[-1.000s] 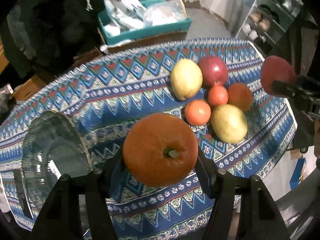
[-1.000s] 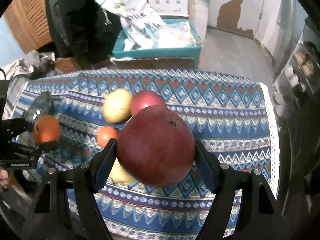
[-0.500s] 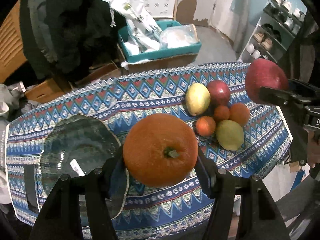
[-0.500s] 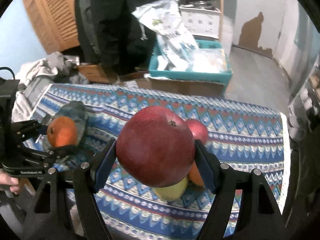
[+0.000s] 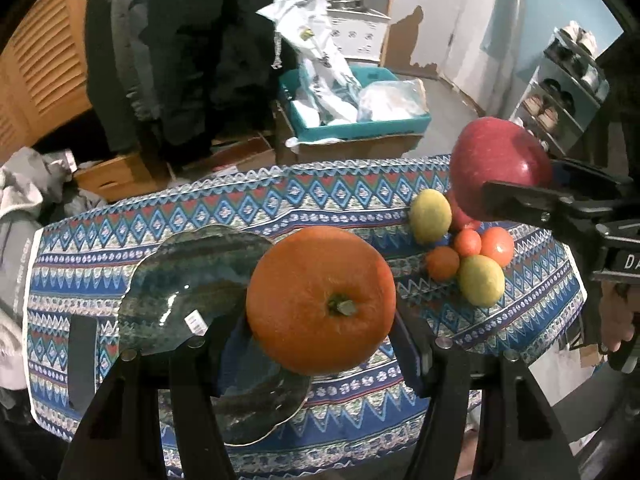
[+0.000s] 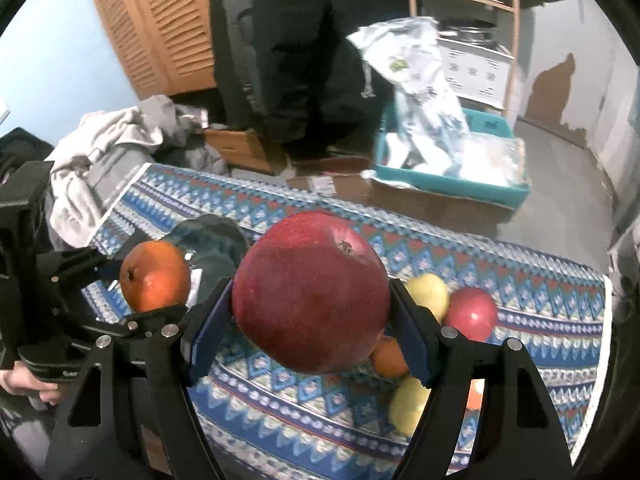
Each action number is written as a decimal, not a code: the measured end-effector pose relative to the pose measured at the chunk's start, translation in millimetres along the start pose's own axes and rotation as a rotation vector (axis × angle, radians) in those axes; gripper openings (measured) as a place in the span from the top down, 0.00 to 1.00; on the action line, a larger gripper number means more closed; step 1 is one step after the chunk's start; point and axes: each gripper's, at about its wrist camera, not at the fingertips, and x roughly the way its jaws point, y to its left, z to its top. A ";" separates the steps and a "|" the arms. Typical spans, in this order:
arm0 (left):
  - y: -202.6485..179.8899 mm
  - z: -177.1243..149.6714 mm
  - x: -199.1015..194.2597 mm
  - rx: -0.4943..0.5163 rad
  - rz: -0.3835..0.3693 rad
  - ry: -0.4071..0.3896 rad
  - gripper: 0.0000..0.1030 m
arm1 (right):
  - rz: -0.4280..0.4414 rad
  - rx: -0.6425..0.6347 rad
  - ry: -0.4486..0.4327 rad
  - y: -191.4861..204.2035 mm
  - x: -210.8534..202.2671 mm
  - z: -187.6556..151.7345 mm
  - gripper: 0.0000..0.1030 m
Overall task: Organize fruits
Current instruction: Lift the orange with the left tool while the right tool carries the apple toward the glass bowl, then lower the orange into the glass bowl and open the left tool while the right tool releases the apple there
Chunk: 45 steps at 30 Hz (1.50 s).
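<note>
My left gripper (image 5: 320, 344) is shut on a large orange (image 5: 320, 300) and holds it high above the glass plate (image 5: 180, 292) on the patterned tablecloth (image 5: 320, 196). My right gripper (image 6: 310, 344) is shut on a big red apple (image 6: 312, 292), also held high; the apple shows at the right of the left wrist view (image 5: 500, 168). Several fruits stay in a cluster on the cloth: a yellow lemon (image 5: 430, 216), another lemon (image 5: 482, 280), small oranges (image 5: 442, 263) and a second red apple (image 6: 472, 314). The right wrist view shows the held orange (image 6: 154, 276) above the plate (image 6: 216, 244).
A teal crate (image 5: 360, 120) with plastic bags stands on cardboard boxes beyond the table. Dark hanging clothes (image 6: 280, 40), a grey clothes pile (image 6: 104, 152) and wooden louvre doors (image 6: 160, 20) are behind. A shoe rack (image 5: 568, 80) is at the right.
Both grippers have risen and pulled back from the table with their fruits, so the whole table now shows. The orange now sits over the plate's right side.
</note>
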 end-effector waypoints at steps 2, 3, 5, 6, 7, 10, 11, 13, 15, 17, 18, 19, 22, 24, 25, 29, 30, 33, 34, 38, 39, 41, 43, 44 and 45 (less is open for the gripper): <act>8.4 -2.0 -2.1 -0.014 0.004 -0.003 0.36 | 0.016 -0.008 0.007 10.2 7.5 4.5 0.27; 13.2 -3.6 -3.0 -0.022 0.008 -0.005 0.36 | 0.022 -0.012 0.009 14.9 10.4 5.7 0.27; 24.0 -6.3 -3.3 -0.041 0.012 -0.003 0.36 | 0.036 -0.021 0.015 25.1 17.0 8.9 0.27; 27.8 -7.6 -3.3 -0.049 0.013 -0.003 0.36 | 0.046 -0.024 0.020 30.9 21.1 10.3 0.27; 32.9 -8.9 -3.3 -0.057 0.016 -0.003 0.36 | 0.053 -0.026 0.024 36.0 25.4 12.1 0.27; 48.5 -13.9 -1.6 -0.080 0.031 0.000 0.36 | 0.071 -0.033 0.040 50.1 37.8 17.2 0.27; 53.8 -15.5 -0.6 -0.087 0.037 0.002 0.36 | 0.076 -0.034 0.046 53.8 42.6 18.4 0.27; 64.5 -19.2 1.0 -0.101 0.048 0.006 0.36 | 0.088 -0.037 0.059 61.8 52.2 20.9 0.27; 75.7 -23.9 3.6 -0.119 0.056 0.012 0.36 | 0.095 -0.044 0.072 69.0 62.3 22.8 0.27; 86.8 -29.2 7.1 -0.135 0.066 0.020 0.36 | 0.102 -0.050 0.086 75.3 72.3 24.5 0.27; 90.6 -31.4 8.7 -0.140 0.071 0.025 0.36 | 0.106 -0.051 0.094 78.7 77.4 25.1 0.27; 95.2 -34.1 10.6 -0.146 0.075 0.030 0.36 | 0.109 -0.051 0.101 81.4 81.9 25.3 0.27; 109.1 -41.7 18.2 -0.168 0.091 0.051 0.36 | 0.117 -0.054 0.130 90.5 96.6 25.3 0.27; 119.1 -47.4 23.3 -0.191 0.089 0.069 0.36 | 0.124 -0.052 0.148 94.5 104.2 24.9 0.27; 122.8 -49.7 25.5 -0.201 0.086 0.078 0.36 | 0.127 -0.052 0.157 97.2 108.6 24.0 0.27; 135.7 -58.3 35.1 -0.229 0.083 0.113 0.36 | 0.129 -0.061 0.195 105.6 124.7 19.3 0.27; 137.4 -60.2 37.2 -0.232 0.086 0.119 0.36 | 0.129 -0.062 0.207 107.0 129.3 17.0 0.27; 140.7 -65.2 44.5 -0.240 0.090 0.142 0.36 | 0.122 -0.067 0.242 109.6 141.5 9.8 0.27; 141.7 -66.8 46.9 -0.241 0.086 0.150 0.36 | 0.120 -0.068 0.250 110.2 144.1 8.0 0.27; 144.1 -72.3 58.4 -0.247 0.085 0.188 0.36 | 0.128 -0.061 0.293 112.5 156.3 -0.5 0.27; 143.8 -73.6 60.4 -0.247 0.084 0.195 0.36 | 0.129 -0.062 0.304 113.3 159.5 -3.3 0.27; 144.1 -76.4 65.9 -0.250 0.081 0.215 0.36 | 0.126 -0.070 0.322 114.6 164.5 -8.4 0.27; 143.8 -79.9 71.2 -0.253 0.079 0.234 0.36 | 0.122 -0.075 0.339 115.1 169.7 -12.5 0.27; 143.0 -81.8 74.5 -0.252 0.077 0.246 0.36 | 0.123 -0.076 0.346 115.2 171.7 -14.7 0.27; 142.3 -83.4 77.8 -0.249 0.075 0.259 0.36 | 0.123 -0.077 0.352 115.1 172.9 -16.2 0.27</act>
